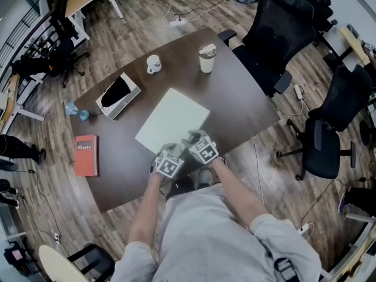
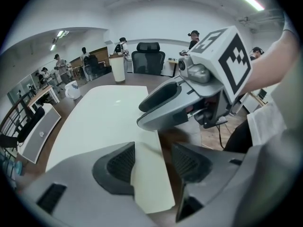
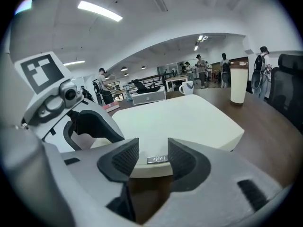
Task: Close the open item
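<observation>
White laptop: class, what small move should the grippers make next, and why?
Probably draw both grippers back from the near edge. The white laptop already lies shut and flat on the table. The left gripper and right gripper both stand with jaws apart, the laptop's edge between them unpressed, so nothing seems left to close.

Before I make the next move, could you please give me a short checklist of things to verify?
1. Laptop lid lies down flat: ok.
2. Left gripper jaws apart, laptop corner between them: ok.
3. Right gripper jaws apart at the laptop's front edge: ok.
4. Paper cup and mug stand apart from the laptop: ok.
5. Lid shut tight all along the seam: cannot tell.
</observation>
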A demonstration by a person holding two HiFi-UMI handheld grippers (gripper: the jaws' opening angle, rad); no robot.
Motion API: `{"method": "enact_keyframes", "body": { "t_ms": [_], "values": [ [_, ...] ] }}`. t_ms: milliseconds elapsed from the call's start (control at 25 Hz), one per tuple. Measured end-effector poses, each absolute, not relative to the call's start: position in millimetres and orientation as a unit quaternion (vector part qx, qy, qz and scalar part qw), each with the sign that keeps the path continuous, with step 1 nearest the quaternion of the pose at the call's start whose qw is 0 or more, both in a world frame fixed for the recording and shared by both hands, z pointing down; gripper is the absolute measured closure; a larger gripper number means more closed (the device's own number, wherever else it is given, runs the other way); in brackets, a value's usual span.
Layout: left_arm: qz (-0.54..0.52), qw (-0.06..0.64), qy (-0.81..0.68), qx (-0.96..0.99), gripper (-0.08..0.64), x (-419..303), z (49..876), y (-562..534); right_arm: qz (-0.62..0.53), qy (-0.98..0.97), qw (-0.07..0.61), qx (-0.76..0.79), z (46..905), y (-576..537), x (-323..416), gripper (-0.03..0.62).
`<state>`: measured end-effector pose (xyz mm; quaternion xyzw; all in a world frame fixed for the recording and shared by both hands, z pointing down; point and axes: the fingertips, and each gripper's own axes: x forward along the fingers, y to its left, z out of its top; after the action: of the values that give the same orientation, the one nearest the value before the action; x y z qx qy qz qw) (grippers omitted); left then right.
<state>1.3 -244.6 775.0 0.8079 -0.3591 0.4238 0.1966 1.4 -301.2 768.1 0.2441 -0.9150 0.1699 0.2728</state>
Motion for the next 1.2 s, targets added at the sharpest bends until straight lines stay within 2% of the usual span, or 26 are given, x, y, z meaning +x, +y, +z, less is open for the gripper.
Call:
{"method": "enact_keyframes", "body": {
  "t_ms": [240, 320, 520, 1200],
  "values": [
    [0.394, 0.196, -0.387, 0.81, 0.333, 0, 762, -248, 0.197, -0.916, 0.257, 0.237, 764, -301, 3, 0.397],
    [0.351, 0.218, -0.419, 0.808, 0.333, -3, 748, -251, 0.222, -0.913, 0.235, 0.248, 757, -304, 8, 0.371],
    [0.293, 0.256, -0.479, 0.787, 0.333, -36, 726, -240, 0.251, -0.905, 0.182, 0.293, 745, -303, 21, 0.371],
    [0.12, 0.274, -0.604, 0.739, 0.333, -95, 660, -205, 0.204, -0.909, 0.188, 0.312, 708, -258, 27, 0.37]
  ]
}}
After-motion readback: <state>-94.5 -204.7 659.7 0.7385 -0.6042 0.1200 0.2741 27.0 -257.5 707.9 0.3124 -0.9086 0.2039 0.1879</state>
